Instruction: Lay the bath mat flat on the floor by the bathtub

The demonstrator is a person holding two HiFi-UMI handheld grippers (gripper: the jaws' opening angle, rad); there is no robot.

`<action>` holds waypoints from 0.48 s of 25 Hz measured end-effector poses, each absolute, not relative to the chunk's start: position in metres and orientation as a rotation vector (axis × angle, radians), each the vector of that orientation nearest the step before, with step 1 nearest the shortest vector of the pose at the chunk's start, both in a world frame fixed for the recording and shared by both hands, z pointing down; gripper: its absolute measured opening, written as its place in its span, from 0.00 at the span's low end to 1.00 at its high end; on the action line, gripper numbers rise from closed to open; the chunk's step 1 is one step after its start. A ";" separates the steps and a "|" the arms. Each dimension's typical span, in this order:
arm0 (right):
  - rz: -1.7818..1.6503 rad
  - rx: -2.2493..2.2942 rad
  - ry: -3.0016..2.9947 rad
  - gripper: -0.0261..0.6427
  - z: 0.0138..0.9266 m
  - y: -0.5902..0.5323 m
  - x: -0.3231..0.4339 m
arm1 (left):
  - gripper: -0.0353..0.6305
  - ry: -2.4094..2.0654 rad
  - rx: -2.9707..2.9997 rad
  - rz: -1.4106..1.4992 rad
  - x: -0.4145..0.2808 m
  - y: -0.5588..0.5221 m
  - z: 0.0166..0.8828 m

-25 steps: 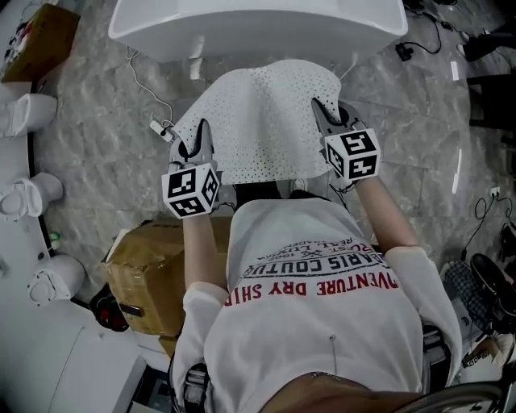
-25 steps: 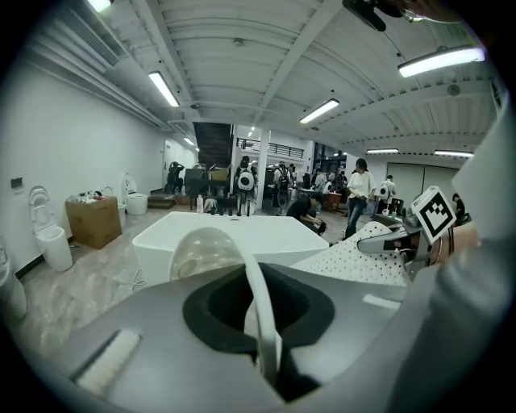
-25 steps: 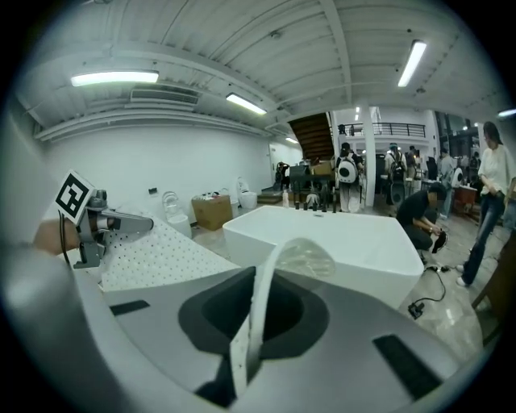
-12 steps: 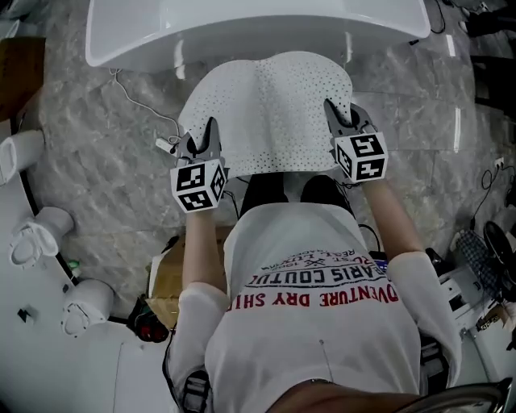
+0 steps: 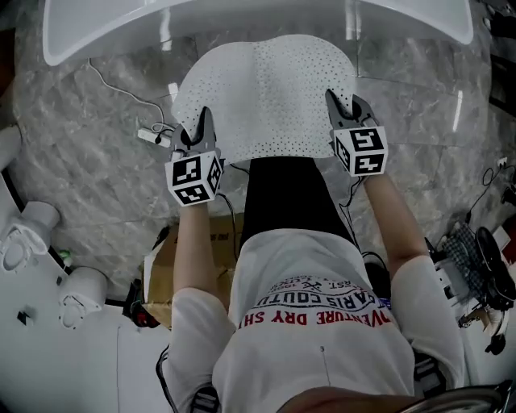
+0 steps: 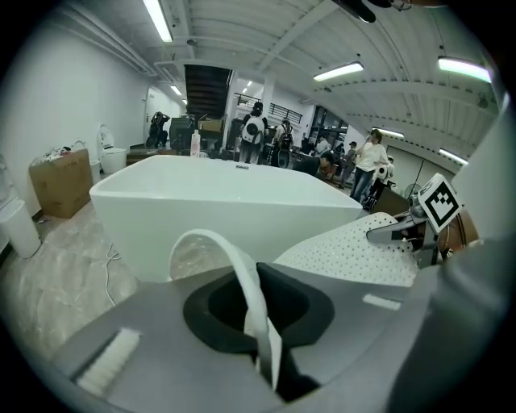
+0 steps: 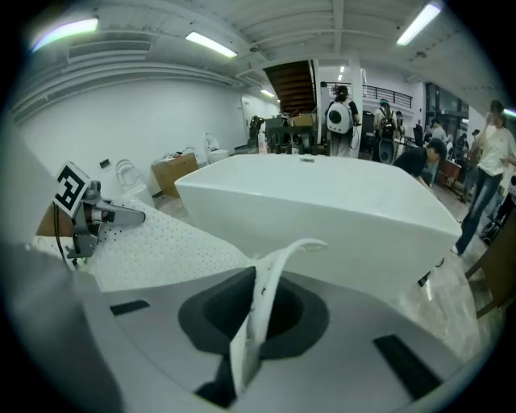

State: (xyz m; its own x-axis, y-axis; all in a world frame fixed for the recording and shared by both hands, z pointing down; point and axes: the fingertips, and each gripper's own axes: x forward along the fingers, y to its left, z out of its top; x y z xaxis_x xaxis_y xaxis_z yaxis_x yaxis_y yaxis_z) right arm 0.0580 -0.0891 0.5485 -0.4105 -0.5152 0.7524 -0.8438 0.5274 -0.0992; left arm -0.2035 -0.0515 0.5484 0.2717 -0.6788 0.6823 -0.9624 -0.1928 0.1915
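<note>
Head view
- Bath mat [image 5: 270, 97]: one, white and dotted with holes. It is stretched between the two grippers over the grey marble floor [image 5: 89, 169], and its far edge is by the tub.
- Bathtub [image 5: 242, 24]: one, white, along the far side.
- Left gripper [image 5: 200, 123]: clamped on the mat's near left corner.
- Right gripper [image 5: 340, 103]: clamped on the mat's near right corner.
- Marker cubes: two, one per gripper.
- Cable [image 5: 121, 97]: one, white, on the floor left of the mat.
- Cardboard box [image 5: 161, 274]: one, near left, beside the person.

Left gripper view
- Jaws: together, with one fold of mat edge pinched between them.
- Mat: rises to the right toward the right gripper [image 6: 395, 234].
- Tub: one, straight ahead.
- Background: several people, far off.

Right gripper view
- Jaws: together on one strip of mat edge.
- Mat: slopes left to the left gripper [image 7: 133, 214].
- Tub: one, ahead.
</note>
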 end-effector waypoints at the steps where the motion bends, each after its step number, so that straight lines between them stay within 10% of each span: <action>1: 0.626 1.088 -2.088 0.07 0.567 -0.095 0.059 | 0.09 -1.480 1.940 0.623 -0.204 -0.057 0.567; 12: 0.564 0.983 -2.044 0.07 0.772 -0.126 0.065 | 0.09 -1.472 1.857 0.702 -0.204 -0.085 0.775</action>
State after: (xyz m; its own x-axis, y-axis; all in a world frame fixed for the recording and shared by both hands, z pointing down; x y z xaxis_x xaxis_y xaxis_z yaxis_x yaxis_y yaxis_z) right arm 0.0652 -0.1256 0.7716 -0.3935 -0.4493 0.8020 -0.7970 0.6015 -0.0540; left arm -0.2045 -0.0849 0.7751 0.2233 -0.6223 0.7503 -0.9747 -0.1509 0.1649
